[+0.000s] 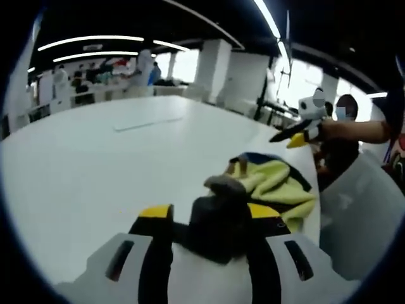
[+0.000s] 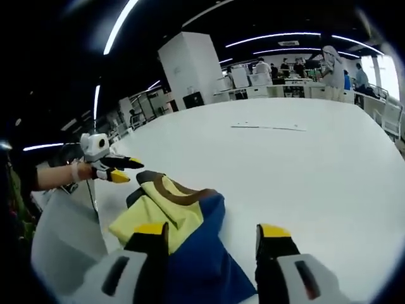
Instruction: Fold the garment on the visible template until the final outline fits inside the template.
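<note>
White worktop stretches wide and bare toward distant people and pillars. Left tongs are clamped on a dark fold of the garment, which lies bunched near the worktop's edge. Right tongs stand open above the garment's blue part, touching nothing. A thin strip lies well beyond.

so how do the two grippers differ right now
The right gripper has its jaws standing apart; the left gripper has a dark lump between its jaws, grip unclear. The garment has blue cloth reaching between the right gripper's jaws, but lies ahead of the left gripper's. Both have black, yellow-tipped jaws over the white table.
</note>
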The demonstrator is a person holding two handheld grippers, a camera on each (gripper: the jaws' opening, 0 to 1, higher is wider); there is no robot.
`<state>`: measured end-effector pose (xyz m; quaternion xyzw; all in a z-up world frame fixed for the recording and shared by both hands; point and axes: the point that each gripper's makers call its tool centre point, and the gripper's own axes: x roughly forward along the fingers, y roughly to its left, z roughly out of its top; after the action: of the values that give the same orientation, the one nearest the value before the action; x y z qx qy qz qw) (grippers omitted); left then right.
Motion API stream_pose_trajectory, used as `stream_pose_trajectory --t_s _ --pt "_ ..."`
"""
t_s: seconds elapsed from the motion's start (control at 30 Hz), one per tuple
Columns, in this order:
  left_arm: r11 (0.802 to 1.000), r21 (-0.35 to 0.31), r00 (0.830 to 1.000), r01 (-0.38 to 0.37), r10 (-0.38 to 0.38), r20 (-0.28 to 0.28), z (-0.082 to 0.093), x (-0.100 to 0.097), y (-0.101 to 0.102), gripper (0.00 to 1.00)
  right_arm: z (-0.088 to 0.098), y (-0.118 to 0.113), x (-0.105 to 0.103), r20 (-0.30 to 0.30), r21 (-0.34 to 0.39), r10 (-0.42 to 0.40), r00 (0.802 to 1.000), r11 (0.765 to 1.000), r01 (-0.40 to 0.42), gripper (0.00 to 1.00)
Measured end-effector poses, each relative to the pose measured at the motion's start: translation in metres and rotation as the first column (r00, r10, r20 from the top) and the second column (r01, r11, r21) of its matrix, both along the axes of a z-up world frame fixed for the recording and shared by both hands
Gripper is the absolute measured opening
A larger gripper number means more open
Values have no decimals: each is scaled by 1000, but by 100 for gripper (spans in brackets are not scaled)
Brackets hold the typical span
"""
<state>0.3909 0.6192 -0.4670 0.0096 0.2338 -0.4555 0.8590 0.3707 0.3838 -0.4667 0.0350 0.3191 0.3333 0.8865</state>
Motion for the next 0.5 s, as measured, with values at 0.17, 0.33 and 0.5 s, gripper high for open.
stream_pose_trajectory --t_s 0.17,0.33,0.5 --pt "1000 0 1000 7 -7 5 1 4 -4 34 -5 9 11 -14 -38 10 1000 999 -11 37" --pt "1000 5 1000 18 -18 -1 0 7 -4 29 -14 14 16 -23 -108 26 999 994 -28 30" --pt "1000 2 1000 25 -25 -2 1 11 -5 24 -17 18 25 -45 -120 4 999 993 -9 25"
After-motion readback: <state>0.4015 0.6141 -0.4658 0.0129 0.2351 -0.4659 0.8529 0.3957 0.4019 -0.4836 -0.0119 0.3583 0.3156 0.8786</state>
